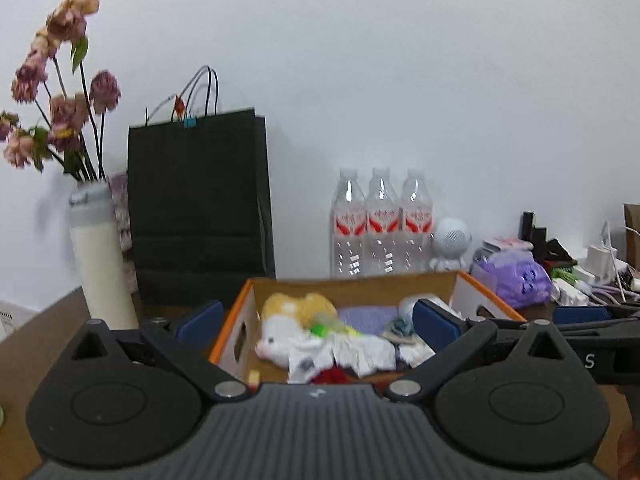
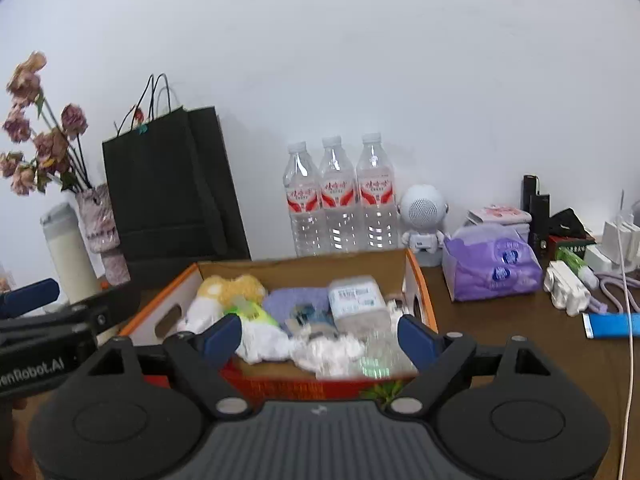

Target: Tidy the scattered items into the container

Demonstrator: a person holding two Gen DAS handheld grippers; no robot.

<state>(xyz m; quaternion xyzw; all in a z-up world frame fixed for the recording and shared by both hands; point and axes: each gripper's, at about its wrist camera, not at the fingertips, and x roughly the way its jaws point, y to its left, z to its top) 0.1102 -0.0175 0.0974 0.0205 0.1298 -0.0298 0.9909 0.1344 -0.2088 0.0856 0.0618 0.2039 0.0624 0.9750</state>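
An orange-rimmed cardboard box (image 1: 352,282) (image 2: 304,262) stands on the brown table just ahead of both grippers. Inside lie a yellow and white plush toy (image 1: 294,312) (image 2: 230,288), a purple cloth (image 1: 368,318) (image 2: 294,300), crumpled white tissues (image 1: 360,350) (image 2: 324,354) and a clear plastic tub with a label (image 2: 358,304). My left gripper (image 1: 316,324) is open and empty, its left pad outside the box's left wall. My right gripper (image 2: 319,339) is open at the box's near edge, nothing between its pads. In each view the other gripper's blue finger (image 1: 580,315) (image 2: 28,299) shows beside the box.
Along the white wall stand a black paper bag (image 2: 168,184), dried flowers in a vase (image 2: 98,216), a white flask (image 1: 102,268), three water bottles (image 2: 338,200) and a small white astronaut figure (image 2: 422,216). To the right lie a purple tissue pack (image 2: 492,264), chargers, cables and a blue tube (image 2: 608,325).
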